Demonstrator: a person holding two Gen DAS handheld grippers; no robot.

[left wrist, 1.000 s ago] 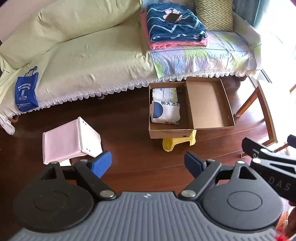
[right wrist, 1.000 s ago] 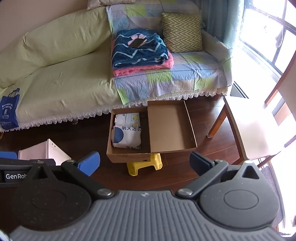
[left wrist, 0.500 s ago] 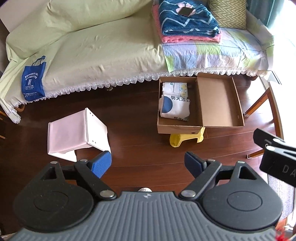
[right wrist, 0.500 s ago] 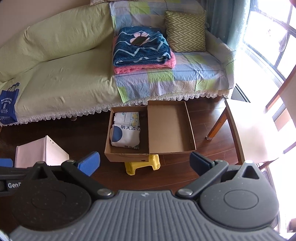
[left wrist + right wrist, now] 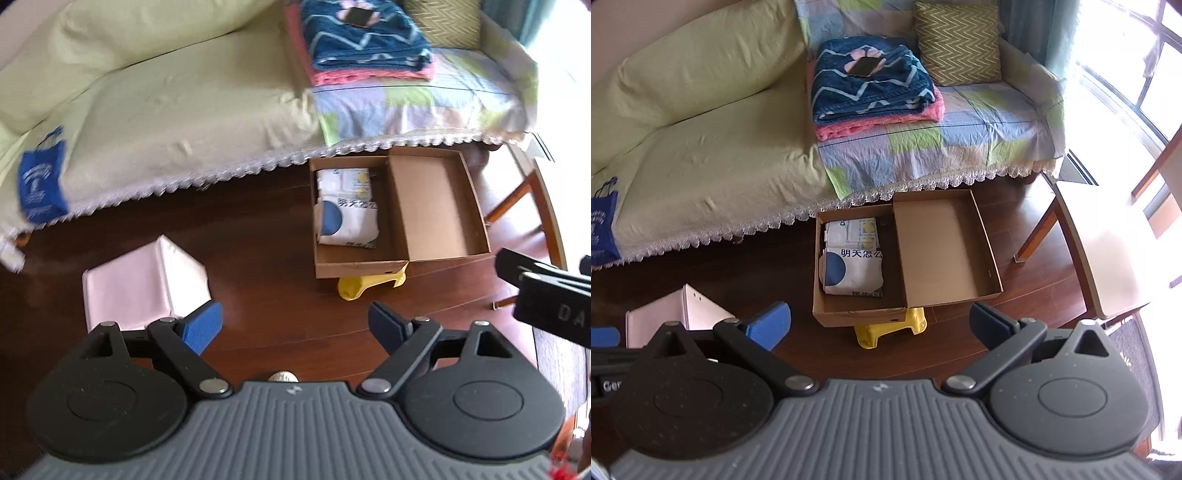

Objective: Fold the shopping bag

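Blue shopping bag hangs over the sofa's front left edge, long axis roughly vertical, handles apparently up, though blurred. Left gripper and right gripper both spread wide, empty, well apart from bag.

Left claw jaws apart, empty, above dark wood floor. Blue shopping bag hangs at sofa edge, blurred. Cardboard box sits on yellow stool. Right claw's black body at frame right.
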